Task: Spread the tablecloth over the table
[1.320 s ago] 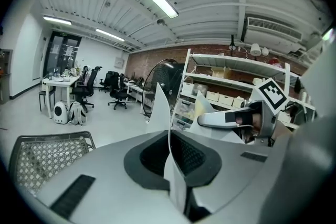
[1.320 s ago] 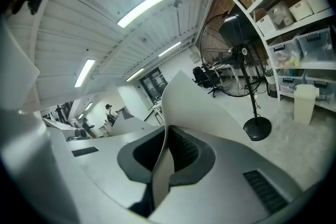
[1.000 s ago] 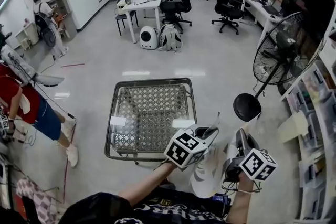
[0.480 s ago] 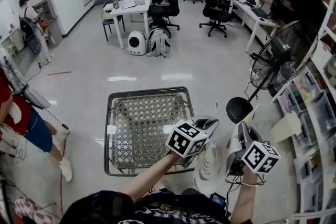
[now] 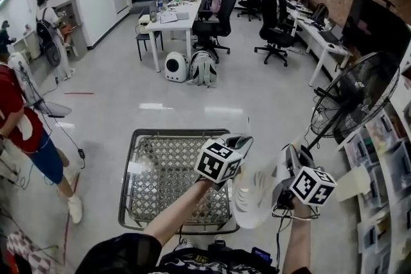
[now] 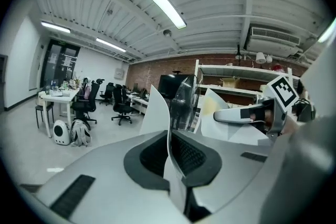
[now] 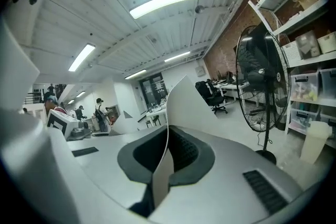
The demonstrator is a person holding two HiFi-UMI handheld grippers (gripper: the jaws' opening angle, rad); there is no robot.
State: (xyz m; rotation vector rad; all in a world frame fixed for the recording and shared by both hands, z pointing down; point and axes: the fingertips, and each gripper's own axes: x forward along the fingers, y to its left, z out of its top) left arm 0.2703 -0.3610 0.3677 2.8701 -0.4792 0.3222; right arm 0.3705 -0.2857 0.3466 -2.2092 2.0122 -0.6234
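Both hands up now: my left tongs (image 5: 239,143) are pinched tight on a thin edge of the white tablecloth (image 5: 252,194), and my right tongs (image 5: 290,157) are clamped on another edge of it, just beside. The two are held in the air near the table's right front corner. The cloth hangs bunched between and below them, off to the right of the table (image 5: 127,184) and not lying on it. In each gripper view the sheet stands up out of the closed pads as a curled white flap. The table is a glass top over woven lattice in a metal frame. A big standing fan (image 5: 356,98) is off to my right by the shelves (image 5: 385,157)
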